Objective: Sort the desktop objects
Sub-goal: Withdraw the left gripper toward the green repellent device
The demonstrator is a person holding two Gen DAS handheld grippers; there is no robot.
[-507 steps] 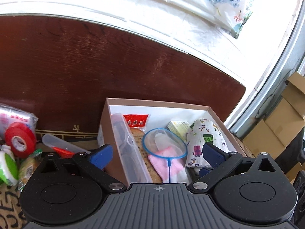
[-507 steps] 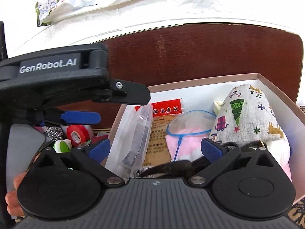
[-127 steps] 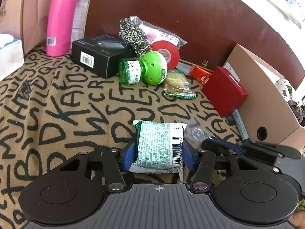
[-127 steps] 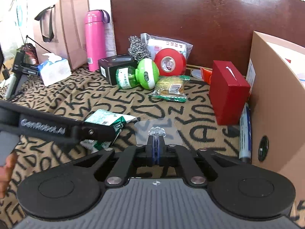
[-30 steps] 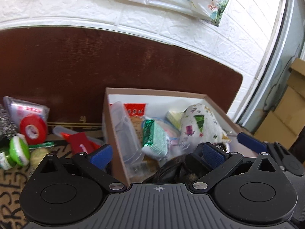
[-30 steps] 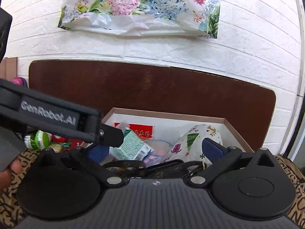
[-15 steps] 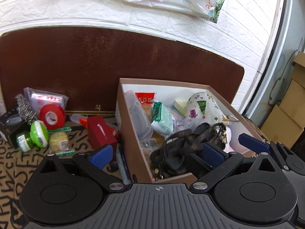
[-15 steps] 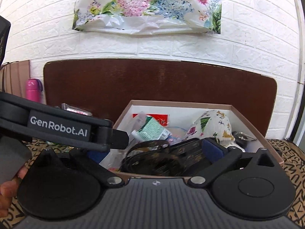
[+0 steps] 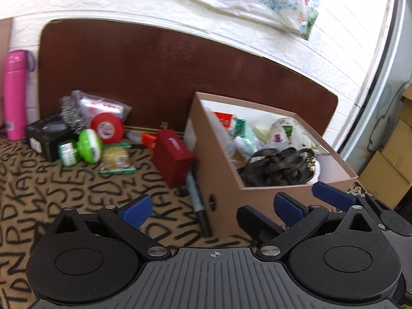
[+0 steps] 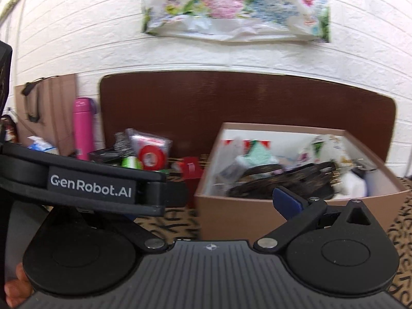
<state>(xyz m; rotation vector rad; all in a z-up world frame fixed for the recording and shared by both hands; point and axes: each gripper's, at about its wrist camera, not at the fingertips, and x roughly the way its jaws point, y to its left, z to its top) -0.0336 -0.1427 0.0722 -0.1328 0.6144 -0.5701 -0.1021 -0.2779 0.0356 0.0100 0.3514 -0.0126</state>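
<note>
A brown cardboard box [image 9: 221, 170] stands on the patterned cloth at the right, holding a green packet [image 9: 242, 128], a printed fabric pouch [image 9: 288, 134], a black strap bundle [image 9: 275, 170] and other items. It also shows in the right wrist view [image 10: 247, 213]. My left gripper [image 9: 212, 207] is open and empty, in front of the box's near left corner. My right gripper [image 10: 206, 203] is open and empty, in front of the box; its left finger is hidden behind the left gripper's body [image 10: 90, 185].
Left of the box lie a red box [image 9: 172, 157], a dark marker [image 9: 197, 200], a snack packet [image 9: 116, 158], a green round bottle [image 9: 82, 148], red tape [image 9: 106, 127], a black box [image 9: 45, 132], a steel scourer [image 9: 72, 114] and a pink flask [image 9: 15, 94]. A brown headboard [image 9: 154, 72] stands behind.
Both grippers have pulled back and away from the box. The green packet and the small clear bag held 4 s ago are let go; the packet lies in the box.
</note>
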